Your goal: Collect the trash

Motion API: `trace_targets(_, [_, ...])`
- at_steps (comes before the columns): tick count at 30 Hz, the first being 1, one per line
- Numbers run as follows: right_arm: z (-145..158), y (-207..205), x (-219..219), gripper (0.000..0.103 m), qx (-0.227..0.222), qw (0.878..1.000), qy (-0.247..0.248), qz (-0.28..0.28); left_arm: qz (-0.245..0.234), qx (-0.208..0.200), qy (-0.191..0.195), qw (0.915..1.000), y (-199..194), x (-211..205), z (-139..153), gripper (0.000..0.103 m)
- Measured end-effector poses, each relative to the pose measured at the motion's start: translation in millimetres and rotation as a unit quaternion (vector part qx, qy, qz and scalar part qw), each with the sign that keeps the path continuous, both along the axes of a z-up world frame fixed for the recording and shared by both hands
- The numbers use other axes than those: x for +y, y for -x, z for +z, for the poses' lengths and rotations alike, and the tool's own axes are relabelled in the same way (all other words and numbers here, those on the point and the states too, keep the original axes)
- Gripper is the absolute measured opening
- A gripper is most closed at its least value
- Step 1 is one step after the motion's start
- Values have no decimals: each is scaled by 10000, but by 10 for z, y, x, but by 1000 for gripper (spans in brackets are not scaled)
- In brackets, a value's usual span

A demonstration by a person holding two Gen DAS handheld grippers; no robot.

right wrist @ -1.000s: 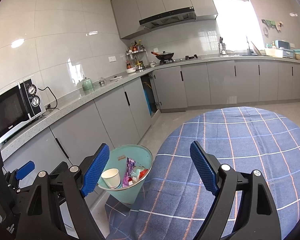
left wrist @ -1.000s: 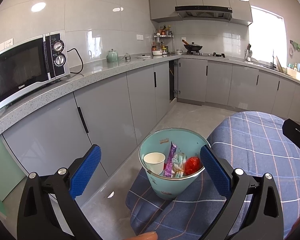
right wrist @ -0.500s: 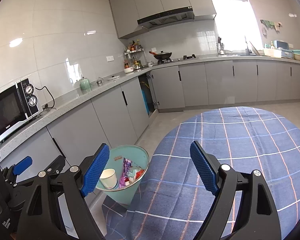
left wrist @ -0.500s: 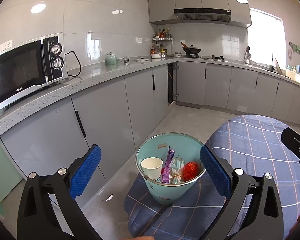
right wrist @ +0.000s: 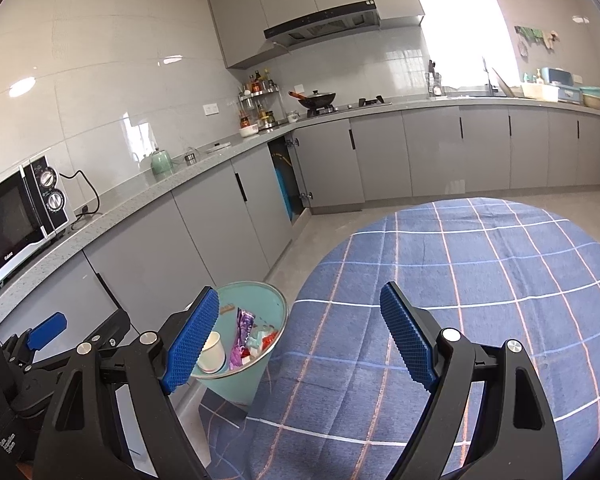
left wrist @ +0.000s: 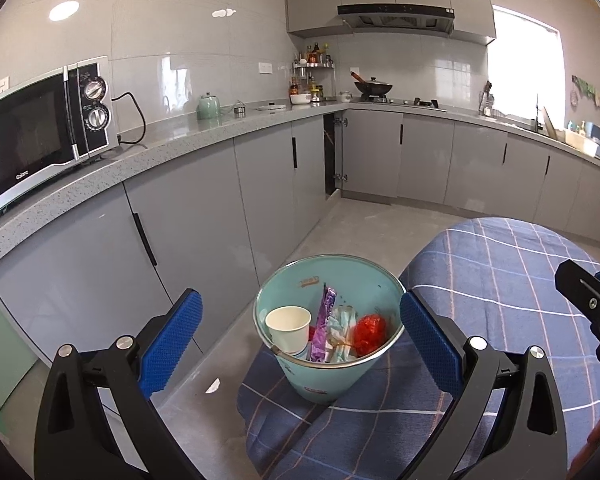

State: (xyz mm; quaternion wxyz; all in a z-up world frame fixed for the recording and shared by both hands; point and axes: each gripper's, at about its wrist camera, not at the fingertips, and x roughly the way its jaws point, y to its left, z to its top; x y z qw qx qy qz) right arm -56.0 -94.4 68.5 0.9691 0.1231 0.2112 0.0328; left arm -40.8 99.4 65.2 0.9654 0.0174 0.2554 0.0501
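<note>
A teal trash bin [left wrist: 332, 376] stands by the left edge of the table's blue plaid cloth [left wrist: 500, 280]. Inside it are a white paper cup [left wrist: 289, 326], a purple wrapper [left wrist: 323, 320], a pale crumpled packet and a red wrapper [left wrist: 370, 330]. My left gripper [left wrist: 298, 300] is open, held short of the bin, with nothing between its blue pads. My right gripper [right wrist: 298, 292] is open too and hovers over the cloth [right wrist: 460, 264], with the bin [right wrist: 248, 360] to its lower left. Each gripper shows at the edge of the other's view.
Grey cabinets and a speckled counter [left wrist: 180, 140] run along the left and back walls. On the counter are a microwave [left wrist: 40, 128], a green kettle [left wrist: 208, 106] and a wok on the hob [left wrist: 374, 88]. One cabinet door [right wrist: 288, 176] is ajar. Grey floor lies between cabinets and table.
Both views have drifted very slightly. The bin, its contents and both grippers' jaws stand as before.
</note>
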Motion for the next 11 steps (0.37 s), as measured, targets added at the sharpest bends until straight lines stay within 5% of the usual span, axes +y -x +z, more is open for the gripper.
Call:
trace_targets(7, [-50, -119, -208, 88, 92, 9996, 33, -282, 82, 3, -87, 9999, -114, -69, -35, 97])
trace_targets(11, [-105, -258, -552, 92, 226, 9963, 202, -799, 36, 338, -87, 9994, -279, -86, -212, 97])
